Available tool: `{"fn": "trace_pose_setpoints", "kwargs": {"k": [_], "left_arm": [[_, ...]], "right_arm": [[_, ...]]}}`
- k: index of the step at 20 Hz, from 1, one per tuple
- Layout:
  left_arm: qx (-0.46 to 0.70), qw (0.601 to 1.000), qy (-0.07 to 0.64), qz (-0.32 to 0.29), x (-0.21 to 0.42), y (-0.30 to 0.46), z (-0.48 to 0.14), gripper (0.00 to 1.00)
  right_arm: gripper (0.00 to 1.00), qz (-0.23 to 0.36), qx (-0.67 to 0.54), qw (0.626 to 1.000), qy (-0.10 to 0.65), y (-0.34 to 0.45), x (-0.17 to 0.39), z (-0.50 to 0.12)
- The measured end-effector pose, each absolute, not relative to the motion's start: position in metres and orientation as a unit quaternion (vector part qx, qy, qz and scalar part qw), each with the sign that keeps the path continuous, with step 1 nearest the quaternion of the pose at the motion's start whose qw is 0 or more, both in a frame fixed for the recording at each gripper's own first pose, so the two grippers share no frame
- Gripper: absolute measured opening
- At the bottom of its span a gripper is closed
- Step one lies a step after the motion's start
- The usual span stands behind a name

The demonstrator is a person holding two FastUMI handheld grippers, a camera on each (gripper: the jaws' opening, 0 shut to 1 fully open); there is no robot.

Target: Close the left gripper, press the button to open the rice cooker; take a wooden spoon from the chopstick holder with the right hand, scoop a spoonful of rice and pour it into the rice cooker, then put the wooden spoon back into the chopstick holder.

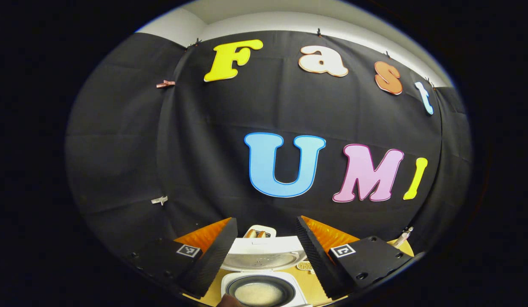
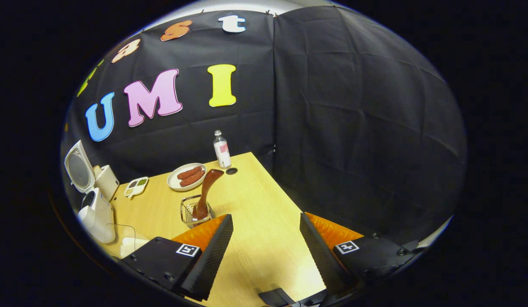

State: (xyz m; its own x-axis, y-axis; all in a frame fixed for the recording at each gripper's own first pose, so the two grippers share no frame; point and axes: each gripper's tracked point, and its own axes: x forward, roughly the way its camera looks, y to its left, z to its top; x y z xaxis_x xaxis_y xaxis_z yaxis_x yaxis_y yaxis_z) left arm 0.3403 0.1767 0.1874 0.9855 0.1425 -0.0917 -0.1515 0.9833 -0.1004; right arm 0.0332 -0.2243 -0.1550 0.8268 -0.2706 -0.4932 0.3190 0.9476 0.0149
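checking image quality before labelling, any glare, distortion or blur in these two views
Left gripper view: fisheye bends the wall edges; the white open-lidded rice cooker sits low but sharp. Right gripper view: glare washes the light wooden table near the fingers; the dark brown wooden spoon stays crisp.

the left gripper (image 1: 266, 256) is built from two flat black plates, each marked with a small square black-and-white tag and fastened with dark round screws, and an orange ribbed panel is seen behind each finger. its fingers (image 1: 213, 260) are shaped as long wedges whose inner faces are lined with fine ridges. the same make is seen on the right gripper (image 2: 266, 256): black plates with a square tag and screws on each side, orange ribbed panels, ridged wedge fingers (image 2: 210, 256), and a dark bracket at the lower edge between them.
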Motion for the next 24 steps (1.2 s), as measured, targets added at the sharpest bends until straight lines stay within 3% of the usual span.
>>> {"fn": "trace_pose_setpoints", "kwargs": {"k": [6, 11, 18, 24], "left_arm": [[-0.055, 0.991, 0.100, 0.077, 0.426, 0.192, 0.141, 0.95], [-0.059, 0.982, 0.159, 0.088, 0.455, 0.203, 0.106, 0.95], [-0.063, 0.967, 0.230, 0.084, 0.422, 0.197, 0.076, 0.97], [-0.061, 0.962, 0.249, 0.090, 0.360, 0.174, 0.049, 0.99]], "right_arm": [[0.99, -0.173, 0.033, 0.952, 0.252, -0.213, 0.006, -0.153], [0.99, -0.164, 0.025, 0.951, 0.261, -0.180, -0.003, -0.164], [0.99, -0.103, 0.025, 0.955, 0.276, -0.127, 0.007, -0.183], [0.99, -0.060, 0.034, 0.959, 0.274, -0.103, 0.021, -0.188]]}}
